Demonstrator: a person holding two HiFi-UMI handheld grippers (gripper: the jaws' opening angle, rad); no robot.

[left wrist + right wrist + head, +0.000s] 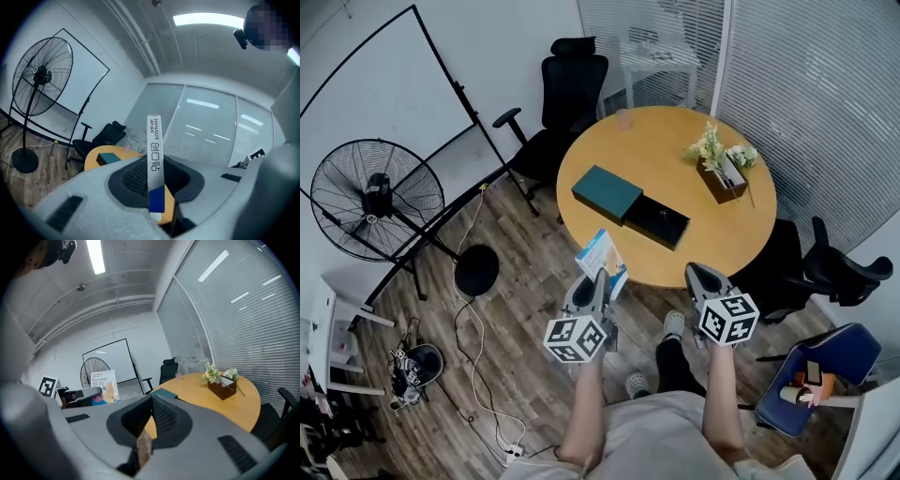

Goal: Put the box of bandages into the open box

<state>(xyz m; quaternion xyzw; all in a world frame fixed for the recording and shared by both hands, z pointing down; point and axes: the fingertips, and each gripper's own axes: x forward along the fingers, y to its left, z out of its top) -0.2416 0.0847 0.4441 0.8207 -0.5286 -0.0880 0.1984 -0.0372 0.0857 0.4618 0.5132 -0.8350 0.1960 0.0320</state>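
- Left gripper [598, 281]: fingers clamped on the box of bandages [602, 255], held edge-up at the near edge of the round surface [712, 225].
- Right gripper [701, 274]: fingers together, empty.
- Open box [657, 221]: lies empty on the surface; delivery and release are judged not yet done.

From the head we look steeply down on the round yellow wooden table [712, 216], with the left gripper [600, 278] and right gripper [701, 274] close below us. Each gripper camera sits low and looks along its own grey jaws towards that table. All three views share it, the black office chair [572, 89] and the black standing fan [375, 197].
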